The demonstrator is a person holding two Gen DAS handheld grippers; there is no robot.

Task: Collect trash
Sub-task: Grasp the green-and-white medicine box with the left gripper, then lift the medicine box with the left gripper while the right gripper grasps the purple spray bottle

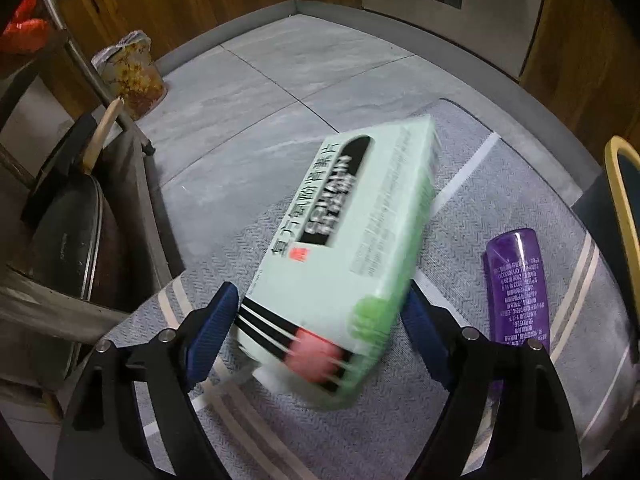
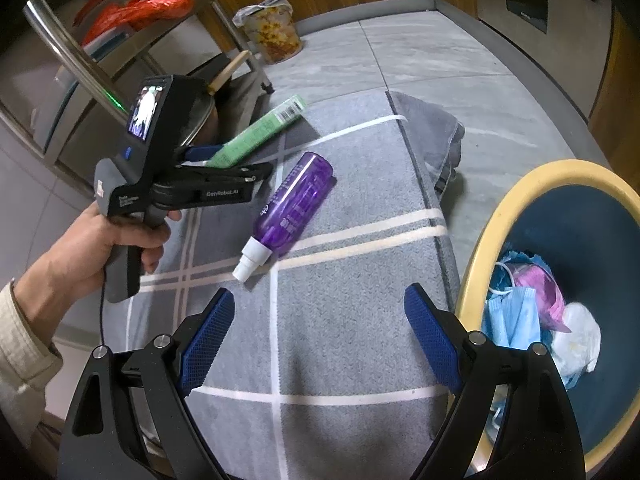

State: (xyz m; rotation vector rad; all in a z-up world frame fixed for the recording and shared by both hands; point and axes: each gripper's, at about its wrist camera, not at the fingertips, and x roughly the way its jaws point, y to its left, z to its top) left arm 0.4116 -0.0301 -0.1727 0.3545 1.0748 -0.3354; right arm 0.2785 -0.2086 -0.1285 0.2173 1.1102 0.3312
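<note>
A box (image 1: 340, 248) is held between the left gripper's (image 1: 320, 320) fingers, above the mat (image 2: 340, 320). A bottle (image 2: 294, 204) lies on the mat — right of the box. The bin (image 2: 480, 248) stands right of the mat — trash (image 2: 532, 320) is inside.

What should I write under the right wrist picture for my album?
Open right gripper hovers over a striped rug near a purple spray bottle.

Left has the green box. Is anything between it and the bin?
Nothing visible blocks the way. The left gripper holds the green box above the grey mat. The purple spray bottle lies flat on the mat below that route, and the yellow-rimmed bin stands open beyond the mat's edge.
</note>
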